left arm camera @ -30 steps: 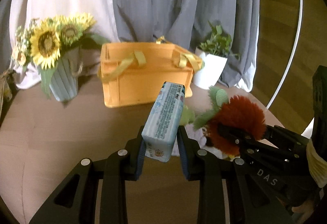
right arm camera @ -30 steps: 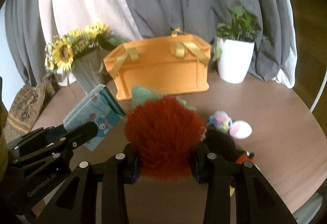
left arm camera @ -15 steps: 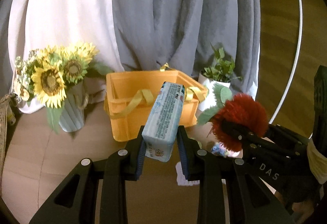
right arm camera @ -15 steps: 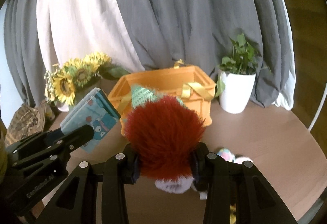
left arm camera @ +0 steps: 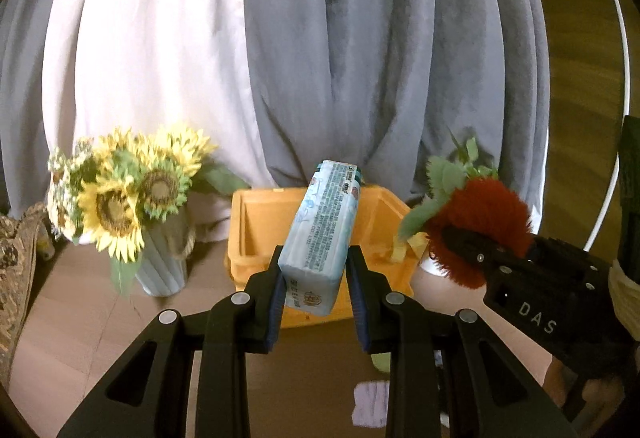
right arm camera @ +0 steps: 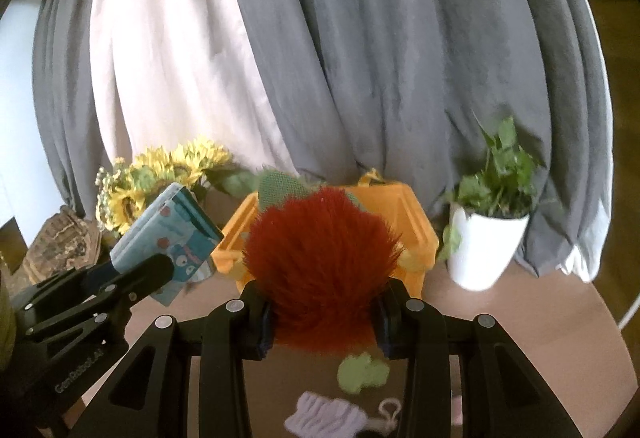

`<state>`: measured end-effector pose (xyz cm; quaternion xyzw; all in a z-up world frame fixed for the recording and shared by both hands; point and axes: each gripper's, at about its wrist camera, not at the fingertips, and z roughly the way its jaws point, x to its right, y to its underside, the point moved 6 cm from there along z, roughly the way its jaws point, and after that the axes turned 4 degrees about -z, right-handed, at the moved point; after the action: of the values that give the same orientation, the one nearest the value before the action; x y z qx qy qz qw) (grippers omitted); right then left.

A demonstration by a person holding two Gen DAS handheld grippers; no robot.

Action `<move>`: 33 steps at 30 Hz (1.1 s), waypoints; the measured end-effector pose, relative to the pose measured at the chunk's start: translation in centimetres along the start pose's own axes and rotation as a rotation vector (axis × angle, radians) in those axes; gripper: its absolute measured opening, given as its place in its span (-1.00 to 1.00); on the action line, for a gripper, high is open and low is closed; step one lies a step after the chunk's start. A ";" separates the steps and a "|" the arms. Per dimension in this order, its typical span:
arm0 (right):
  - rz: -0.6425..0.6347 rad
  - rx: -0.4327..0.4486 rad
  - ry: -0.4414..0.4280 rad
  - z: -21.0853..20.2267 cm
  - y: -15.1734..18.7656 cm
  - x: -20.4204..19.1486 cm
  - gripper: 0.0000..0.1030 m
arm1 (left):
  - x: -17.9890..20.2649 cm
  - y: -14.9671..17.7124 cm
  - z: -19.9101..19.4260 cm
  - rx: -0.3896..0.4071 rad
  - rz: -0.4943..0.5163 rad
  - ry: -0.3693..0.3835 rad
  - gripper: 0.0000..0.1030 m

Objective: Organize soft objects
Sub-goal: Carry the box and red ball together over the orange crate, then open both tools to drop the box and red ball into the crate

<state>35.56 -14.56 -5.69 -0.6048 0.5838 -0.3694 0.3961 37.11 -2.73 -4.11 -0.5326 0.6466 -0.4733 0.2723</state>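
We held one pale blue tissue pack (left arm camera: pixel 320 234) clamped in the left gripper (left arm camera: pixel 316 290), its long axis running away from the camera and tilting up toward the curtains, its far end leaning slightly right. The near short end sat between the two pads, while most of the pack reached out beyond the fingertips, in the air in front of the single orange crate (left arm camera: pixel 256 226). In the right gripper (right arm camera: pixel 324 314) we gripped one red furry toy (right arm camera: pixel 320 270), the pads pressed into both its flanks, its green leaf-like top pointing away toward the crate. From the left wrist view, the toy hung just right of the pack at about the same height, the two apart. Below, on the brown counter (right arm camera: pixel 520 322), lay one green soft piece (right arm camera: pixel 362 372) and one lilac knitted piece (right arm camera: pixel 324 416), both near the right gripper's base. Behind stood one vase of sunflowers (left arm camera: pixel 132 194) left of the crate and one potted plant (right arm camera: pixel 488 226) in a white pot to its right.
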 end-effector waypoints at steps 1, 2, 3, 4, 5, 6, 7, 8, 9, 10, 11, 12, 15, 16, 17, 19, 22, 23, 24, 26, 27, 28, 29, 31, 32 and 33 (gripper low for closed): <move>-0.002 0.005 -0.002 0.3 -0.3 0.3 -0.24 | 0.0 -0.3 0.2 0.005 0.001 -0.004 -0.43; -0.002 0.011 -0.007 0.6 -0.7 0.4 -0.23 | 0.1 -0.7 0.5 0.012 0.003 -0.008 -0.43; -0.002 0.013 -0.011 0.9 -1.0 0.6 -0.23 | 0.1 -1.0 0.7 0.018 0.005 -0.010 -0.43; -0.002 0.015 -0.013 1.1 -1.1 0.7 -0.23 | 0.2 -1.3 1.0 0.023 0.008 -0.014 -0.43; -0.001 0.018 -0.015 1.5 -1.4 0.8 -0.23 | 0.2 -1.7 1.3 0.030 0.012 -0.017 -0.43; 0.000 0.021 -0.018 1.8 -1.6 0.9 -0.23 | 0.2 -2.0 1.6 0.034 0.015 -0.018 -0.43; 0.002 0.023 -0.023 2.3 -2.0 1.1 -0.23 | 0.1 -2.3 2.0 0.038 0.016 -0.021 -0.43; 0.004 0.025 -0.026 2.5 -2.2 1.1 -0.23 | 0.0 -2.7 2.4 0.041 0.016 -0.023 -0.43; 0.005 0.027 -0.028 2.9 -2.5 1.2 -0.23 | 0.0 -3.0 2.8 0.043 0.016 -0.024 -0.43; 0.005 0.029 -0.031 3.2 -2.8 1.3 -0.23 | -0.1 -3.2 3.2 0.044 0.016 -0.024 -0.43; 0.005 0.030 -0.031 3.6 -3.1 1.4 -0.23 | -0.2 -3.4 3.7 0.044 0.016 -0.025 -0.43; 0.005 0.028 -0.030 4.0 -3.3 1.4 -0.23 | -0.3 -3.6 4.1 0.044 0.016 -0.026 -0.43; 0.006 0.022 -0.037 5.4 -4.1 1.7 -0.23 | -0.7 -4.3 5.7 0.038 0.016 -0.030 -0.43; 0.004 0.018 -0.037 6.0 -4.3 1.8 -0.23 | -0.9 -4.5 6.3 0.035 0.014 -0.030 -0.43; 0.000 0.014 -0.037 6.6 -4.5 1.9 -0.23 | -0.9 -4.5 6.6 0.034 0.014 -0.031 -0.43; -0.007 0.009 -0.038 7.5 -5.0 1.9 -0.23 | -1.3 -4.8 7.8 0.025 0.013 -0.033 -0.43; -0.017 -0.003 -0.041 9.5 -5.5 2.0 -0.23 | -1.8 -4.9 9.6 0.010 0.013 -0.041 -0.43; -0.018 -0.007 -0.044 10.0 -5.6 2.1 -0.23 | -1.9 -4.8 10.4 0.002 0.014 -0.046 -0.43; -0.018 -0.013 -0.046 10.7 -5.6 2.1 -0.23 | -2.1 -4.7 11.0 -0.004 0.013 -0.049 -0.43; -0.018 -0.027 -0.050 12.1 -5.7 2.2 -0.23 | -2.5 -4.5 12.3 -0.022 0.010 -0.054 -0.43; -0.020 -0.036 -0.051 12.9 -5.6 2.2 -0.23 | -2.8 -4.3 13.2 -0.034 0.009 -0.057 -0.43; -0.022 -0.043 -0.052 13.4 -5.6 2.2 -0.23 | -3.0 -4.1 13.9 -0.045 0.009 -0.061 -0.43; -0.025 -0.054 -0.052 14.3 -5.5 2.2 -0.23 | -3.3 -4.0 14.3 -0.053 0.008 -0.062 -0.43; -0.031 -0.074 -0.051 15.6 -5.3 2.3 -0.23 | -3.7 -3.7 15.7 -0.073 0.005 -0.066 -0.43; -0.032 -0.082 -0.051 16.1 -5.1 2.3 -0.23 | -3.8 -3.5 16.2 -0.081 0.005 -0.065 -0.43; -0.029 -0.094 -0.053 16.8 -4.9 2.3 -0.23 | -3.9 -3.3 16.8 -0.093 0.003 -0.063 -0.43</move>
<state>52.95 -16.08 -8.22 -0.6406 0.5812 -0.3311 0.3771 54.05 -4.40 -8.50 -0.5582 0.6600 -0.4254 0.2681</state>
